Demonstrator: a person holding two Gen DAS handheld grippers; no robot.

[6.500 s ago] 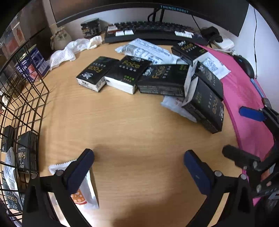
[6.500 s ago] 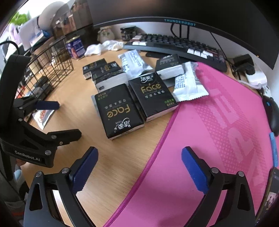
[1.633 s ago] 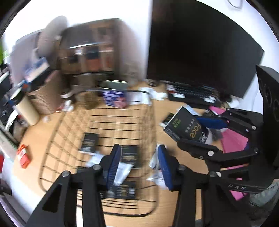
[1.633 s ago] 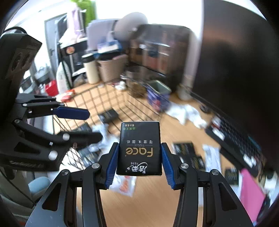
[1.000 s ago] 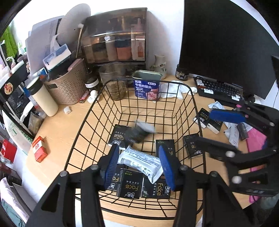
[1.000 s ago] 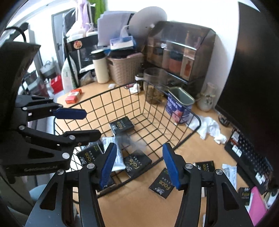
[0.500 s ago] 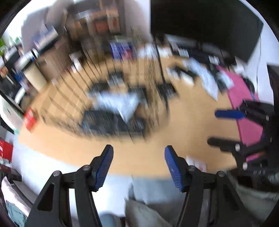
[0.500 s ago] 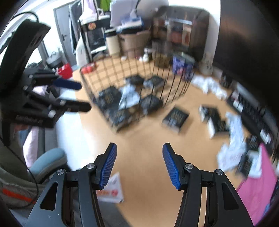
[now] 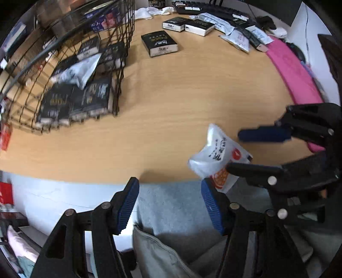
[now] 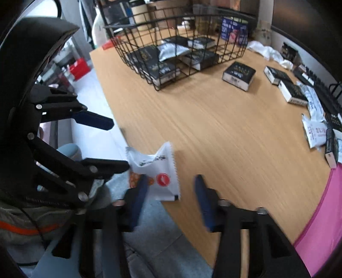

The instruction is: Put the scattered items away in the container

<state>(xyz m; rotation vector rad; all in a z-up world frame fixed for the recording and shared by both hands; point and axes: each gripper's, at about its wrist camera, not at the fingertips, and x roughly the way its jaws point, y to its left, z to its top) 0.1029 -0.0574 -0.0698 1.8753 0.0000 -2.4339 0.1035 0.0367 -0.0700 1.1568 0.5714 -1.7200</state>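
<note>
A white snack packet point(image 9: 218, 158) with an orange picture lies at the desk's front edge, partly overhanging; it also shows in the right wrist view point(image 10: 158, 173). My right gripper point(image 10: 171, 190) is open, low over that edge, its left finger beside the packet. My left gripper point(image 9: 168, 203) is open and empty, off the desk's front edge, left of the packet. The black wire basket point(image 9: 119, 70) holds several black Face tissue packs and a white packet; it also shows in the right wrist view point(image 10: 158, 85).
Loose black tissue packs point(image 9: 159, 43) point(image 10: 238, 74) lie on the wooden desk beyond the basket. More packs and white packets point(image 9: 237, 39) sit near the keyboard point(image 9: 213, 10). A pink mat point(image 9: 295, 72) covers the right side. Grey-clad legs are below the desk edge.
Both grippers let their items fall into the basket, then swung away and down to the desk's front edge. The right gripper now sits by the white snack packet.
</note>
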